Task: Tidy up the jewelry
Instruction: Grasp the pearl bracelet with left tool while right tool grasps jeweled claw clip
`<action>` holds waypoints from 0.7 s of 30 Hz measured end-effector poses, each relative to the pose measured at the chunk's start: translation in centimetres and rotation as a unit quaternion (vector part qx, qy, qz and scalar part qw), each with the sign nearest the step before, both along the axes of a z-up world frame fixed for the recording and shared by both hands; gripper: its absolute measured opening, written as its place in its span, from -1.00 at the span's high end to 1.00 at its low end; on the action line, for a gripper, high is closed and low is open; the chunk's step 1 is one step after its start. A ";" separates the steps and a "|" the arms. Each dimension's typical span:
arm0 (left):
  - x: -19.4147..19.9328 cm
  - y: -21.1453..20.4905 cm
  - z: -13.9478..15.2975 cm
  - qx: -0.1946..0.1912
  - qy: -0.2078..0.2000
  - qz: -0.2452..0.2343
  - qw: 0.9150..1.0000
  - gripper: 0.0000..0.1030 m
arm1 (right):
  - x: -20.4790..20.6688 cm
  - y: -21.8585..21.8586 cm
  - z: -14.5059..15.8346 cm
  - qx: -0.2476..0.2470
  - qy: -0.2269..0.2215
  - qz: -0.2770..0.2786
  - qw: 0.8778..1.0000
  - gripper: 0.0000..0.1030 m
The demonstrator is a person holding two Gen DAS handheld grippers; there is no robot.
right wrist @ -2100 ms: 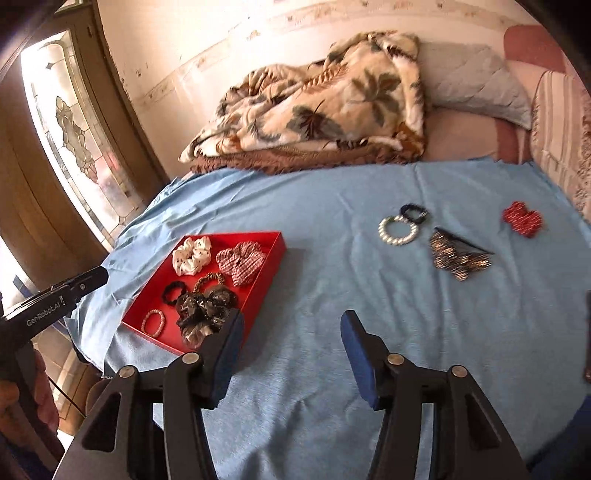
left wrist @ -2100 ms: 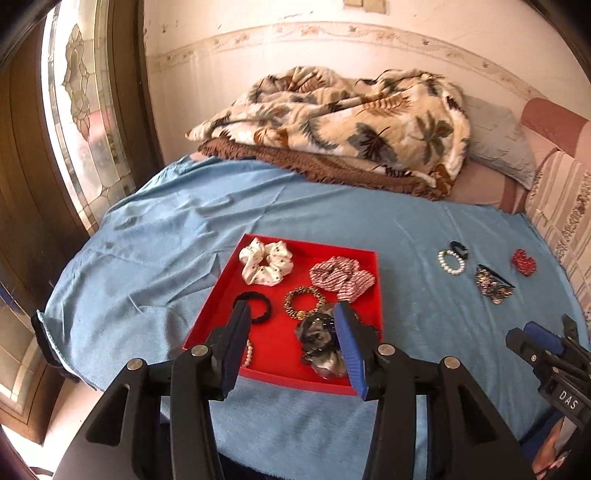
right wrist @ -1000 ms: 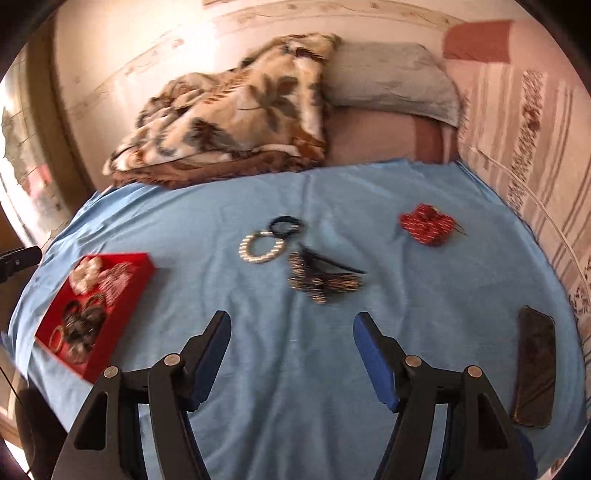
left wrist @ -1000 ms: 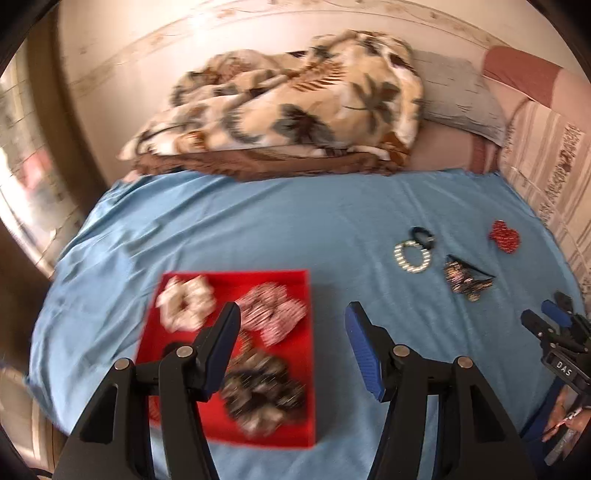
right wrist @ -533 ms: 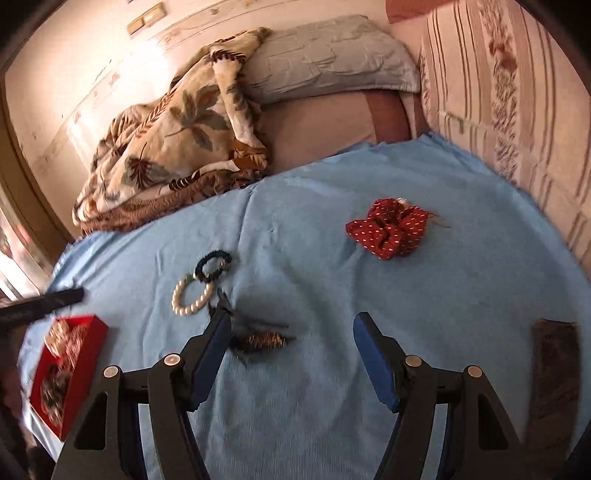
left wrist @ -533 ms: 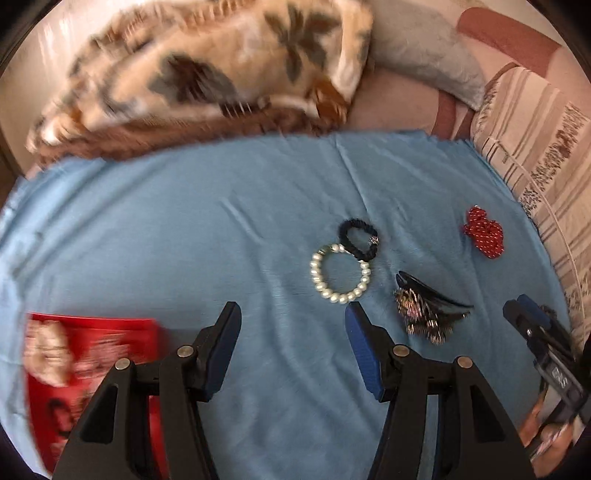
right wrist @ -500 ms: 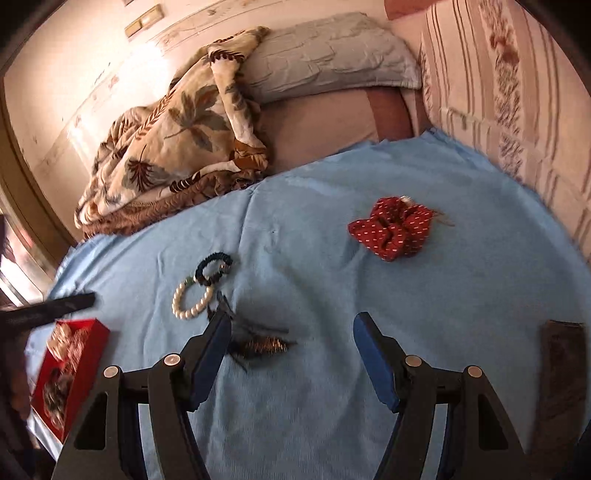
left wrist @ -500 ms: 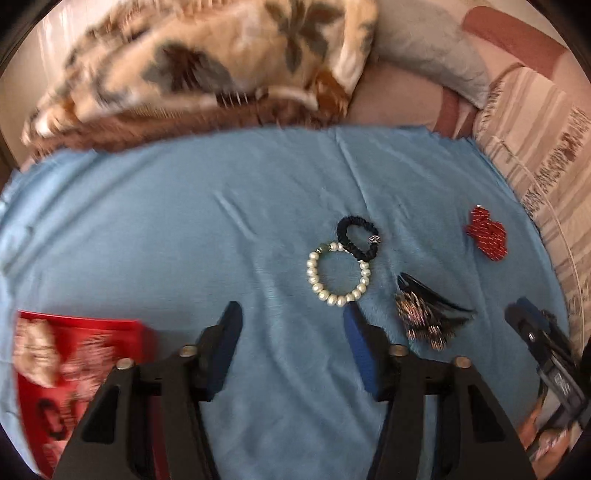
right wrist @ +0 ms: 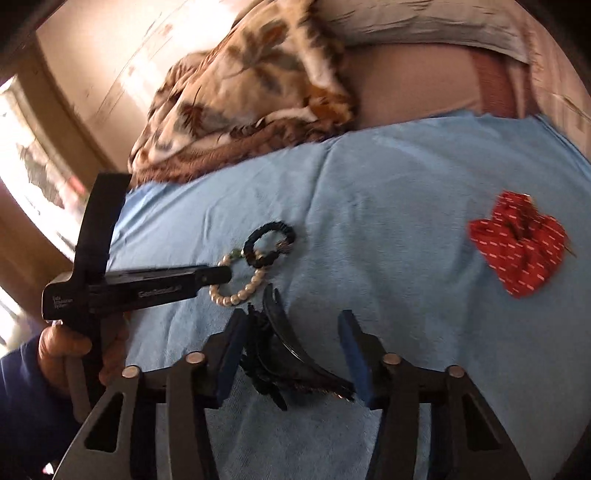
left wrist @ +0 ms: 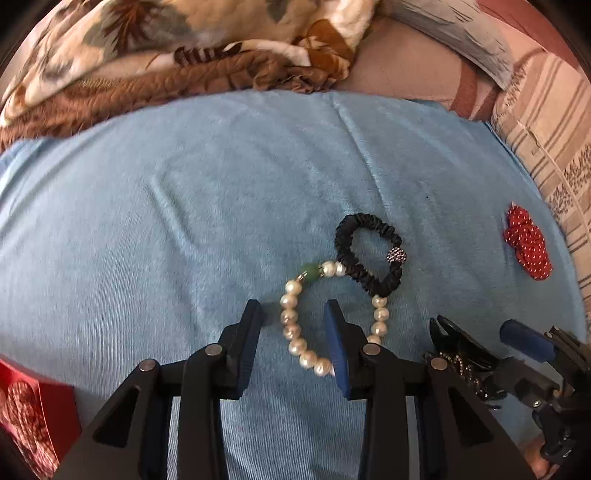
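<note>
A pearl bracelet (left wrist: 291, 328) lies on the blue bedspread, overlapped at its top by a black hair tie (left wrist: 369, 254). My left gripper (left wrist: 293, 317) is open, its fingers either side of the bracelet's left strand. The bracelet (right wrist: 236, 291) and hair tie (right wrist: 269, 243) also show in the right wrist view. A black beaded hair clip (right wrist: 291, 365) lies between the fingers of my open right gripper (right wrist: 291, 332); it also shows in the left wrist view (left wrist: 461, 358). A red dotted scrunchie (right wrist: 517, 243) lies to the right. The red tray (left wrist: 55, 410) shows at lower left.
A leaf-print blanket (left wrist: 166, 48) and a grey pillow (left wrist: 450, 26) are piled at the back of the bed. A striped cushion (left wrist: 554, 129) lines the right side. The person's hand (right wrist: 74, 347) holds the left gripper's handle.
Both grippers have moved forward and down to the bed. The left now straddles the pearl bracelet, the right now straddles the hair clip. The tray has slid out to the lower left.
</note>
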State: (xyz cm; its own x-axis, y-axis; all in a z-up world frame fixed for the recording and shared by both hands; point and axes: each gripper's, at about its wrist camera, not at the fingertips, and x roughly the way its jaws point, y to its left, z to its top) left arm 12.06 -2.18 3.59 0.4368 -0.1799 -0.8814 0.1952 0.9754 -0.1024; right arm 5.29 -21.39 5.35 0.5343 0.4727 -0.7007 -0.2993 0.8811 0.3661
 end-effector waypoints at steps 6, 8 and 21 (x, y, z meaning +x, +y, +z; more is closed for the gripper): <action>-0.4 -1.7 -0.4 0.043 -0.027 -0.014 0.999 0.64 | 0.0 0.5 -1.1 -0.036 0.014 0.006 0.999 0.32; -0.9 -2.2 -0.2 0.046 -0.027 -0.023 0.998 0.83 | 0.0 0.7 -1.4 -0.040 0.019 0.008 0.999 0.57; -6.3 -0.2 4.6 0.006 -0.050 -0.026 0.998 0.83 | -1.4 1.1 -0.2 0.009 0.002 0.010 1.000 0.86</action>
State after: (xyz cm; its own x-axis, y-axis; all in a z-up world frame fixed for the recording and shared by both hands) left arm 5.79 -2.39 8.17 0.5129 -0.1940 -0.8362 0.2537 0.9649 -0.0683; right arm 3.84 -20.27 5.16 0.5216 0.4956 -0.6945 -0.3151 0.8684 0.3829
